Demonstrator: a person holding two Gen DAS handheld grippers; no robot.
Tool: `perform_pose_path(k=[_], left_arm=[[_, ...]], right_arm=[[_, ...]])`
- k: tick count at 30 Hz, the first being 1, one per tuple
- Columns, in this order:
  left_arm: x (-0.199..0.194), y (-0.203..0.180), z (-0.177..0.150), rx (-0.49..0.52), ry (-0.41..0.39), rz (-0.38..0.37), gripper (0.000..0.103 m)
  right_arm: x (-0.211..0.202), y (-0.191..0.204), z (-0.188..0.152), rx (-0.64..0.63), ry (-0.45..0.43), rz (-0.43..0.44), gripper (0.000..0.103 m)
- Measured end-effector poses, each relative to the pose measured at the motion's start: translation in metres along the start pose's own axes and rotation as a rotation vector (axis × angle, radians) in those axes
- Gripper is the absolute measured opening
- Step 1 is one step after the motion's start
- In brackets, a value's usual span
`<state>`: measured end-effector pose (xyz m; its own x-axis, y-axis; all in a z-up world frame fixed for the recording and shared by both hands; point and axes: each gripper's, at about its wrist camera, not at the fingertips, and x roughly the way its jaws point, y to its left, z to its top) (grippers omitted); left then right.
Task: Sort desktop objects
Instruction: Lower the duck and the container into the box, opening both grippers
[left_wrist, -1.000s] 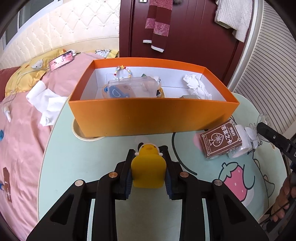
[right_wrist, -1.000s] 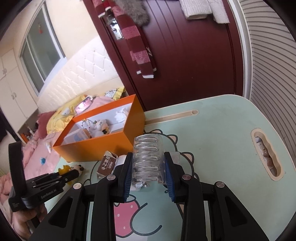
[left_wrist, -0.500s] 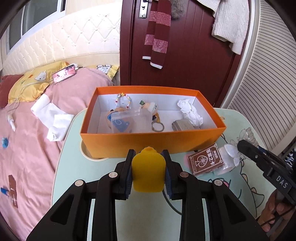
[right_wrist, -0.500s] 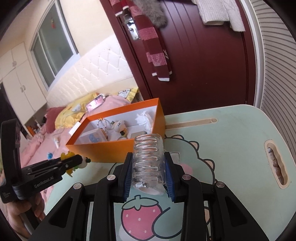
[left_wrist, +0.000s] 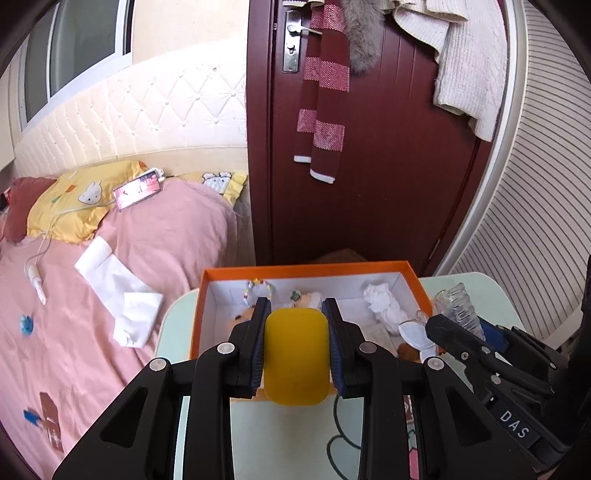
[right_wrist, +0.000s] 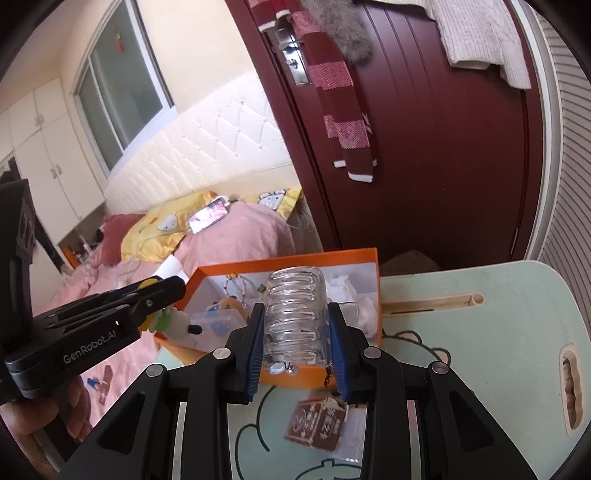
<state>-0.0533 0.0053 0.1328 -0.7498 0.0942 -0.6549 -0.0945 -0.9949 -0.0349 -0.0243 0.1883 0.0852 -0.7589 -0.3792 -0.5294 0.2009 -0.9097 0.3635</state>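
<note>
My left gripper (left_wrist: 296, 325) is shut on a yellow duck toy (left_wrist: 296, 360), raised over the near wall of the orange box (left_wrist: 306, 268). In the right wrist view the same left gripper (right_wrist: 162, 295) shows from the side at the box's left end, the duck toy (right_wrist: 177, 325) hanging below it. My right gripper (right_wrist: 295, 325) is shut on a clear ribbed plastic case (right_wrist: 294, 317), held above the near edge of the orange box (right_wrist: 347, 258). From the left wrist view that right gripper (left_wrist: 448, 317) comes in from the right with the ribbed case (left_wrist: 458, 306).
The box holds a bead bracelet (left_wrist: 258, 287), crumpled white tissue (left_wrist: 382, 304), a plush keychain and a clear case (right_wrist: 218, 319). A brown card pack (right_wrist: 317, 424) lies on the pale green table (right_wrist: 498, 332). A pink bed (left_wrist: 92, 295) lies left, a dark red door (left_wrist: 369, 147) behind.
Both grippers have risen with their loads and moved toward the box; the box now sits lower and smaller in both views. The right gripper has drawn closer to the left one.
</note>
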Motion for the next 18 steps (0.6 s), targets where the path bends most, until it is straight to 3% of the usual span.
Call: perform_pose_path(k=[5, 11, 18], left_arm=[[0.014, 0.004, 0.013, -0.022, 0.021, 0.005, 0.03], [0.036, 0.011, 0.002, -0.051, 0.077, 0.004, 0.03], [0.034, 0.012, -0.001, -0.053, 0.078, -0.001, 0.03]], right_arm=[[0.023, 0.006, 0.019, 0.002, 0.022, -0.02, 0.031], [0.04, 0.005, 0.016, 0.005, 0.054, -0.042, 0.031], [0.044, 0.002, 0.013, 0.007, 0.064, -0.053, 0.031]])
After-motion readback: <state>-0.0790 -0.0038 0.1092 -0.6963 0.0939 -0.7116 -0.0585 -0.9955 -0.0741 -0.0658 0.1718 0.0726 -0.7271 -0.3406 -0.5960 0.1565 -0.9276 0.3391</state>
